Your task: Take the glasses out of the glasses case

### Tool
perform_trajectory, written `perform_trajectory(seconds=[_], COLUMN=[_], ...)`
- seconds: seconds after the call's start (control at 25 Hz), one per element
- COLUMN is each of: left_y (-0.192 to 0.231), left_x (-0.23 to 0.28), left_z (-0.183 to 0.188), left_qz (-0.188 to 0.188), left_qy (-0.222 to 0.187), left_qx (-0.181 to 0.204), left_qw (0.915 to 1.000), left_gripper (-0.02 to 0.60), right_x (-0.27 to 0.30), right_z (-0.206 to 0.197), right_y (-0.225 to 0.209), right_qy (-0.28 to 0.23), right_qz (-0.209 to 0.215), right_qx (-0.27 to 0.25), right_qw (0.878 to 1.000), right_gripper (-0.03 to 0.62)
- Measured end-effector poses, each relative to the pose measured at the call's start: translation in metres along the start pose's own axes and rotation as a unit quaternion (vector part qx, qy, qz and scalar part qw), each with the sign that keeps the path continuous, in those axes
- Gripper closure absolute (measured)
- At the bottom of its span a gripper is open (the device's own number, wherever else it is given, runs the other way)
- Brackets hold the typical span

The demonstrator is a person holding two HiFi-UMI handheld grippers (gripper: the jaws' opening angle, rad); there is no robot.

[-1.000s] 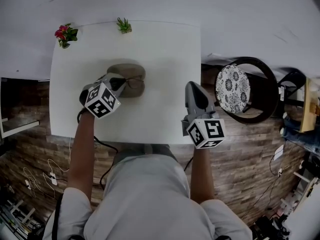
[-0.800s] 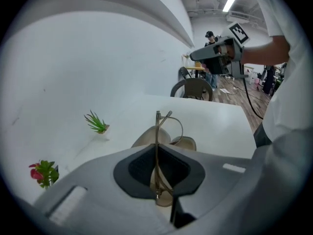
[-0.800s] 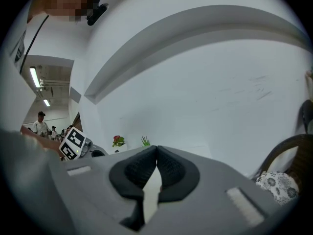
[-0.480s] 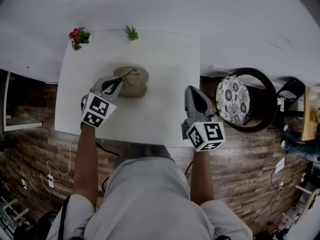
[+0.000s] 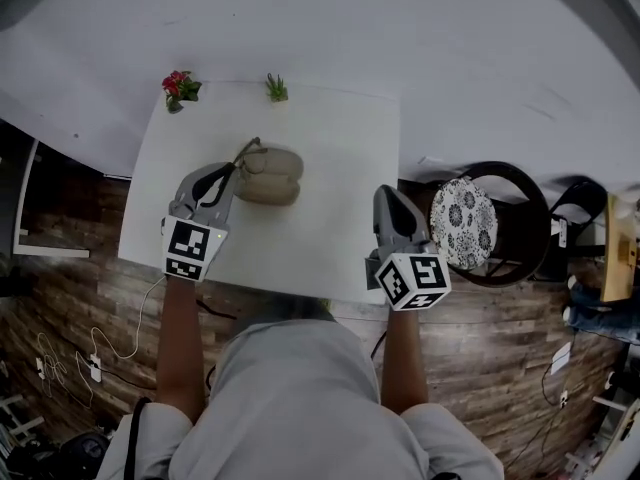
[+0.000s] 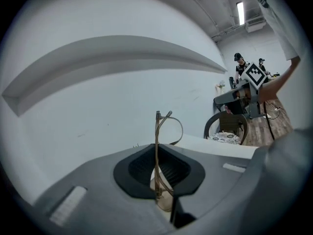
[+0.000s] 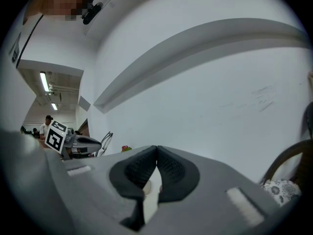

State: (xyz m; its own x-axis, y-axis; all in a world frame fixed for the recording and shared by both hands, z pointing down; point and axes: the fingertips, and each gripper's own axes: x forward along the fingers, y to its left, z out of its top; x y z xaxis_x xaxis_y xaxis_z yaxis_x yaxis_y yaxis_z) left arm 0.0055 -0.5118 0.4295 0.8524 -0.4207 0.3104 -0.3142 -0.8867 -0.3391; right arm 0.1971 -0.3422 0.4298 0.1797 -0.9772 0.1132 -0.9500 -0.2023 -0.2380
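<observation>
My left gripper (image 5: 232,167) is shut on the glasses (image 5: 247,151), a thin-framed pair held up above the table just left of the tan glasses case (image 5: 270,177). In the left gripper view the glasses (image 6: 160,151) stand on edge between the dark pads, one arm curling up and right. The case lies open on the white table (image 5: 330,218), back of centre. My right gripper (image 5: 384,195) is shut with nothing in it, near the table's right front corner. In the right gripper view its pads (image 7: 168,168) meet, and the left gripper (image 7: 98,143) with the glasses shows at far left.
A small red flower pot (image 5: 179,86) and a small green plant (image 5: 276,88) stand at the table's back edge. A round chair with a patterned cushion (image 5: 462,210) stands right of the table. Cables (image 5: 95,353) lie on the wooden floor at the left.
My left gripper has drawn back out of the case toward the left front, lifting the glasses clear of it. The right gripper has stayed in place.
</observation>
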Motion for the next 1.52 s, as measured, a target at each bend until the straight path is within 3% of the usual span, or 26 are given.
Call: perform_trajectory(seconds=[0.28, 0.76, 1.52], left_y=[0.001, 0.003, 0.000], left_x=[-0.043, -0.103, -0.135], left_z=[0.021, 0.043, 0.059], left_qz=[0.057, 0.147, 0.200], left_qy=[-0.034, -0.093, -0.149], left_qx=[-0.024, -0.060, -0.079], left_qw=[0.9975, 0.9829, 0.9651], left_gripper=[0.558, 0.558, 0.558], right_x=[-0.012, -0.030, -0.044], right_z=[0.013, 0.022, 0.042], right_y=[0.007, 0.008, -0.003], right_qy=[-0.009, -0.019, -0.042], right_qz=[0.017, 0.039, 0.044], right_qx=[-0.010, -0.025, -0.053], right_qw=[1.000, 0.999, 0.997], right_gripper=[0.591, 0.591, 0.591])
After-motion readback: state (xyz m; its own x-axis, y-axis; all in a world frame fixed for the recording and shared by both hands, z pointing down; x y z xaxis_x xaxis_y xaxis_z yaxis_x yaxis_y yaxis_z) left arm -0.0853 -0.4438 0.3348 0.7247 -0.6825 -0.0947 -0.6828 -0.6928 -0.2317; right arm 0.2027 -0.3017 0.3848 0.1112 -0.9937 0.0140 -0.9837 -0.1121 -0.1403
